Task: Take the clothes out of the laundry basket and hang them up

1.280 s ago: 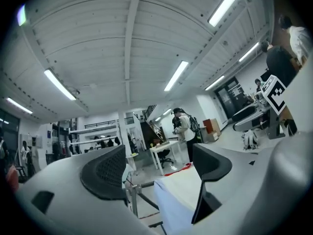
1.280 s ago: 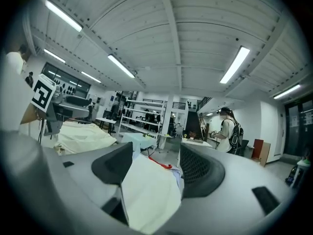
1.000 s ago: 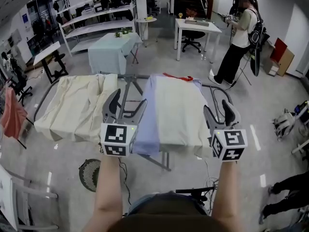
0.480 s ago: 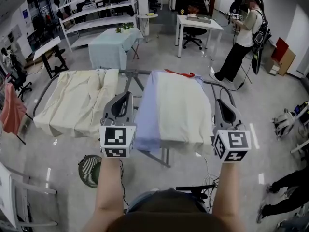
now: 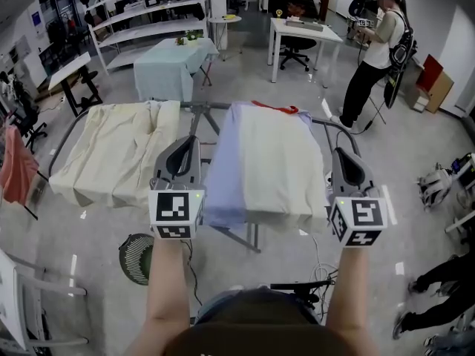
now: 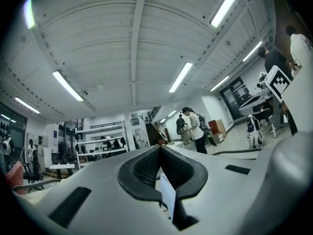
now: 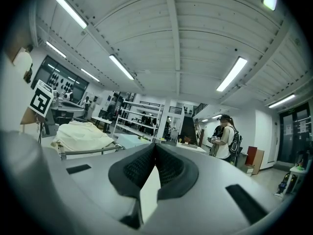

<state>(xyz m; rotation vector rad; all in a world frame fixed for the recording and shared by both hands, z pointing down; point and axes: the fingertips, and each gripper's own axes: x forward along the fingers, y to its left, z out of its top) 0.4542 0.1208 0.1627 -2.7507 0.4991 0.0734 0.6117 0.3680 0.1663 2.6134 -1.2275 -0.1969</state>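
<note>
A grey drying rack stands in front of me in the head view. A cream cloth is draped over its left side. A cloth that is lavender and cream lies over its middle, with something red at its far end. My left gripper hovers level between the two cloths, shut and empty. My right gripper is off the right edge of the lavender cloth, also shut with nothing in it. In the gripper views the left gripper and the right gripper show their pads pressed together. No laundry basket is in view.
A round black fan-like thing and cables lie on the floor under the rack. A person stands at the back right near a white desk. A covered table and shelves stand behind.
Both grippers' jaws stood open one second ago and have closed, with nothing between them. The hands have stayed about where they were.
</note>
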